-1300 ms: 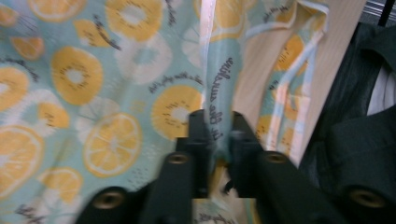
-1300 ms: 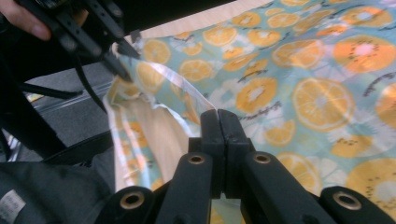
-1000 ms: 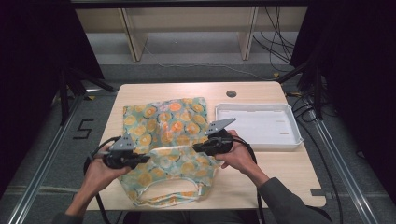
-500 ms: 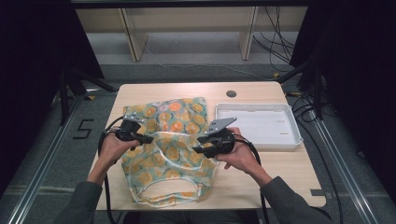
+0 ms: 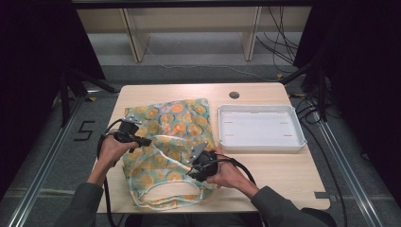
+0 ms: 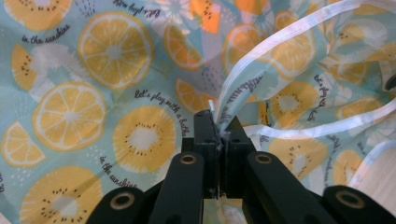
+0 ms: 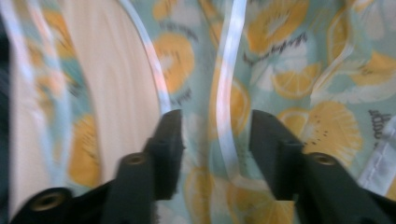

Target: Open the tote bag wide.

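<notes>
A thin cloth bag (image 5: 168, 137) printed with orange and lemon slices lies crumpled on the wooden table (image 5: 279, 175). My left gripper (image 5: 146, 141) sits at the bag's left side, and in the left gripper view the left gripper (image 6: 217, 125) is shut on the bag's white trimmed edge (image 6: 261, 56). My right gripper (image 5: 193, 171) is low over the bag's near right part. In the blurred right gripper view, the jaws of the right gripper (image 7: 215, 126) stand apart and have just been closing. A white trim strip (image 7: 229, 93) and the fabric lie between them, unpinched.
A shallow white tray (image 5: 222, 125) stands at the right of the bag. A round cable hole (image 5: 234, 94) is near the table's far edge. The bag's white handle loop (image 5: 161, 201) lies close to the near table edge.
My left gripper has carried the bag's edge away from the near side, toward the left rear. My right gripper has moved nearer and lower over the bag, and its jaws now stand apart.
</notes>
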Motion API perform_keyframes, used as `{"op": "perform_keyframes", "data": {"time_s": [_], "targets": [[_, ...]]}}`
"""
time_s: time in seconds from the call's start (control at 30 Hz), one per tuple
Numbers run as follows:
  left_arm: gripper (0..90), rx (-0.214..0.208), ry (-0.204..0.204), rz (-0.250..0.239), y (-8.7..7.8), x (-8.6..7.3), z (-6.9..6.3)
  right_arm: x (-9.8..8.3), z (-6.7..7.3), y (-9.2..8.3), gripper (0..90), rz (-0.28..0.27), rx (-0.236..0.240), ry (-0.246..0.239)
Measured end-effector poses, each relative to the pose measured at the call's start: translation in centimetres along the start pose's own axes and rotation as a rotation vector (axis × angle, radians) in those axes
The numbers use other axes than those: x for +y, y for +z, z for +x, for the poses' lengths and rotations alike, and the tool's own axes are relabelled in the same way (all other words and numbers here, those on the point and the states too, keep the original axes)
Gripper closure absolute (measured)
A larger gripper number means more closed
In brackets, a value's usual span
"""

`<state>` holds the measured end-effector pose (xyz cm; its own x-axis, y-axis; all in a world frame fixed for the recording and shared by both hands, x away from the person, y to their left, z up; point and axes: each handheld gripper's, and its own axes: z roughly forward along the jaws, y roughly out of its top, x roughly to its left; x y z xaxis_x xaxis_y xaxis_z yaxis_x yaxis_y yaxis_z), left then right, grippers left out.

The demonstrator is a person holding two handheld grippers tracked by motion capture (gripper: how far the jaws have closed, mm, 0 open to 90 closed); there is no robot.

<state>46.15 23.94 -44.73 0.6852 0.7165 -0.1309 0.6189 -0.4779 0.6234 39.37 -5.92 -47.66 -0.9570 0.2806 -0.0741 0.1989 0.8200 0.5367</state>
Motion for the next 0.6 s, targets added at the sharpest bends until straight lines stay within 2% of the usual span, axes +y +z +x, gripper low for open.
{"op": "perform_keyframes", "data": {"time_s": [0.03,0.07,0.1,0.13,0.17,0.2,0.23,0.27,0.3,0.33,0.4,0.47,0.5,0.6], "targets": [[86.6,0.001,-0.002,-0.002,0.0,-0.1,0.0,0.0,-0.3,0.3,75.1,0.017,0.001,-0.05],[85.8,-0.001,-0.007,-0.005,0.1,-0.3,-0.1,-0.1,-0.3,0.4,83.7,0.022,0.0,-0.055],[84.4,-0.005,-0.004,0.024,0.0,-0.2,-0.1,-0.1,-0.4,0.5,85.2,0.024,-0.006,-0.081],[82.7,-0.001,0.0,0.02,0.0,-0.3,-0.3,0.0,-0.4,0.2,89.7,0.024,-0.002,-0.069],[80.8,-0.005,0.004,0.032,-0.1,-0.4,-0.5,0.1,-0.5,-0.2,90.0,0.008,-0.002,-0.076],[78.2,-0.012,0.002,0.038,-0.4,-0.4,-0.7,0.3,-0.3,-0.7,90.0,-0.015,-0.003,-0.054],[74.4,-0.007,0.008,0.032,-0.6,-0.4,-0.8,0.6,-0.3,-1.4,90.0,-0.031,-0.006,-0.053],[68.1,-0.006,-0.004,0.02,-1.1,-0.3,-1.2,0.8,-0.4,-1.9,90.0,-0.058,-0.004,-0.054],[61.0,0.0,0.004,0.024,-1.7,-0.3,-1.7,1.1,-0.5,-2.7,90.0,-0.093,0.011,-0.029],[55.6,0.006,0.011,0.019,-2.4,-0.2,-2.3,1.3,-0.7,-3.2,90.0,-0.113,0.007,-0.035],[46.7,0.014,0.043,-0.019,-4.2,0.0,-3.5,1.3,-1.0,-4.0,90.0,-0.148,0.029,-0.013],[43.1,0.026,0.067,-0.058,-6.2,0.1,-4.9,1.3,-1.3,-4.4,90.0,-0.166,0.05,0.023],[41.7,0.039,0.087,-0.063,-7.1,0.1,-5.6,1.2,-1.6,-4.5,90.0,-0.174,0.054,0.024],[38.8,0.047,0.133,-0.075,-8.3,-0.4,-7.9,1.3,-2.0,-4.7,90.0,-0.192,0.067,0.044]]}}
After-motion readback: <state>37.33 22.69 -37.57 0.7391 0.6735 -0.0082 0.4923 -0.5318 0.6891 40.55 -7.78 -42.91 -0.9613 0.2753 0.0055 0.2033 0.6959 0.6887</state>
